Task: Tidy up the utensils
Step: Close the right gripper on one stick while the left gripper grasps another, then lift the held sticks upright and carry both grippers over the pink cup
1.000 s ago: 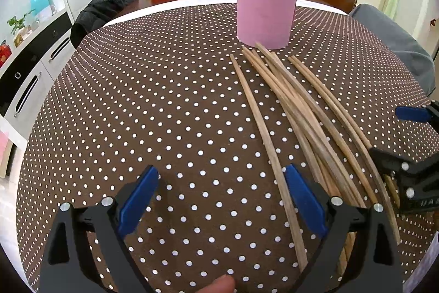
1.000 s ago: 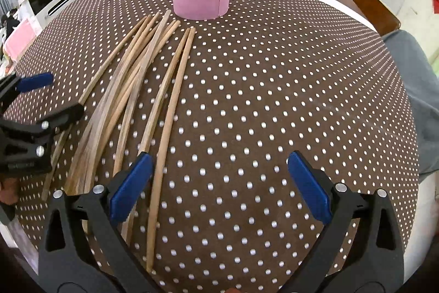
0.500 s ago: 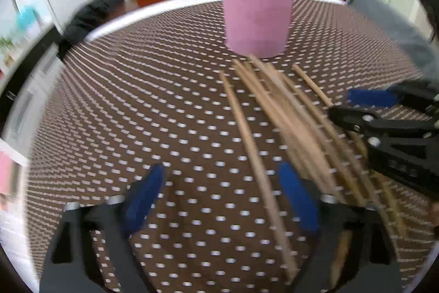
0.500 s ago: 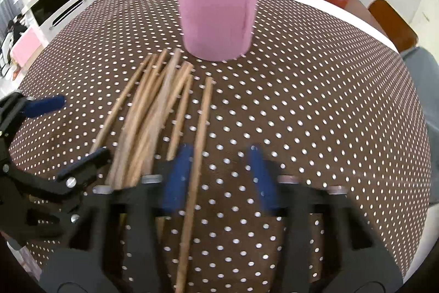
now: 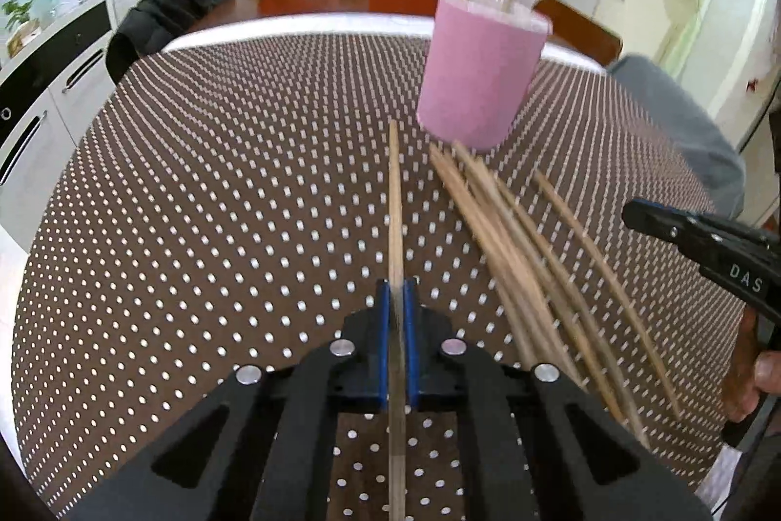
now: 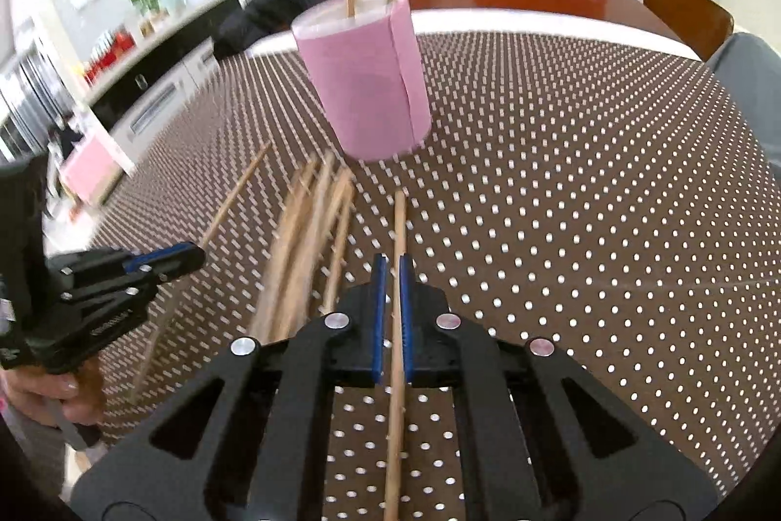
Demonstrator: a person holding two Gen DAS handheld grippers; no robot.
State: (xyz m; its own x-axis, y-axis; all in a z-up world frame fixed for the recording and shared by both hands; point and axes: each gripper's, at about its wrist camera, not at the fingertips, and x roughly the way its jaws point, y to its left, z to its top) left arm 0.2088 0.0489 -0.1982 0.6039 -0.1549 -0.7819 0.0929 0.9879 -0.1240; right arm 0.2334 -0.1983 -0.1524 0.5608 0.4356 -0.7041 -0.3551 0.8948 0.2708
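Polka-dot cloth covers your bench [image 5: 195,228]; your left tool [image 5: 396,301] pinches one chopstick [image 5: 395,198]; your right tool [image 6: 390,272] pinches another stick [image 6: 399,223]; loose sticks [image 5: 517,238] lie between them, before the pink holder [image 5: 481,76].

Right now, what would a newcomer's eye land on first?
Each claw pinches one chopstick: the left claw holds one left of the pile, and the right claw holds one on the pile's right. Behind stands a pink cup with two sticks inside.
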